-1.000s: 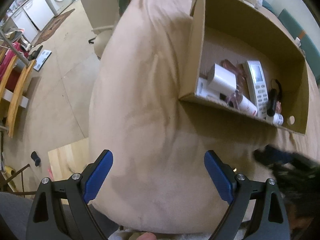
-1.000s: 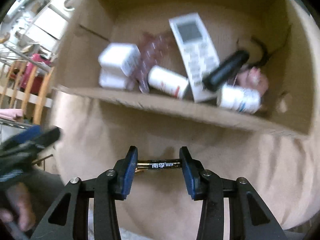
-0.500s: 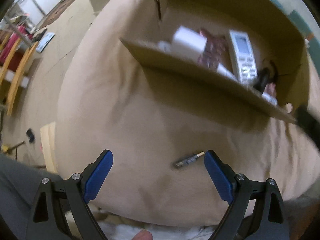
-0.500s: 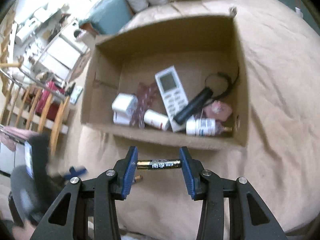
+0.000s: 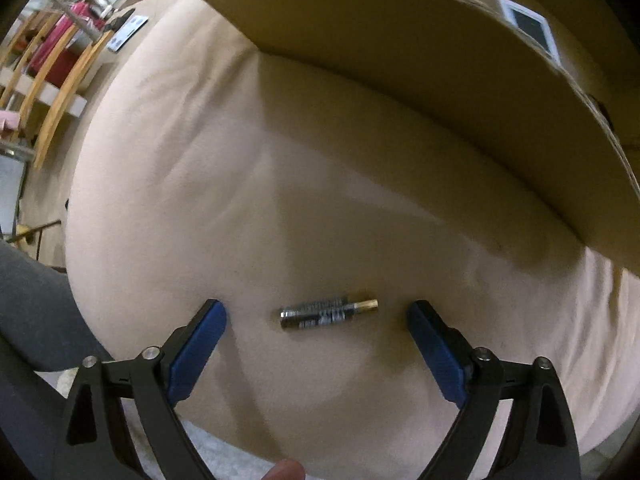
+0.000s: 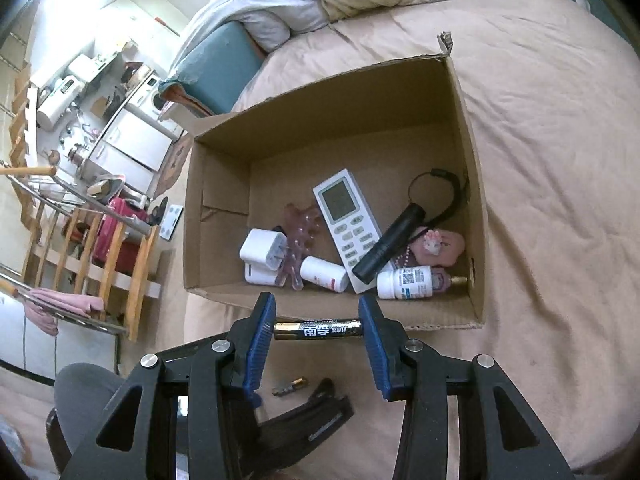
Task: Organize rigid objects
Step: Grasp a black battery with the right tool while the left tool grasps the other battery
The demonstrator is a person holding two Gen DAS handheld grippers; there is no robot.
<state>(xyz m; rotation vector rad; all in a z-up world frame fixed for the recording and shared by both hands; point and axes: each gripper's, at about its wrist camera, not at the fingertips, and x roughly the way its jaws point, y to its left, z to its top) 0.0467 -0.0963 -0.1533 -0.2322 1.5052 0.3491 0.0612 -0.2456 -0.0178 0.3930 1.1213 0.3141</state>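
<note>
Right gripper (image 6: 318,328): clamped end to end on the held battery (image 6: 318,329), pads pressing on both terminals; lengthwise hold keeps the round body from rolling out.
Held battery position: raised just in front of the near wall of the cardboard box (image 6: 474,184), judged ready for release over the rim.
Left gripper (image 5: 316,316): jaws apart, nothing between the pads in contact; pointed down at the bed (image 5: 200,184).
Loose battery (image 5: 329,313): flat on the bed cover, between the open fingers but touching neither, long axis lined up across the gap; alignment suits the same end-to-end clamp.
Loose battery location: near the outer face of the box's near wall, outside the box.
Box contents: remote control (image 6: 347,222), black flashlight (image 6: 390,242), white charger (image 6: 262,250), two white bottles, pink items; all gathered toward the near wall.
Step in hand (judgement): one battery awaiting drop-off, one awaiting pickup.
Risk (judgement): soft cover may let the battery sink or roll as the pads close.
</note>
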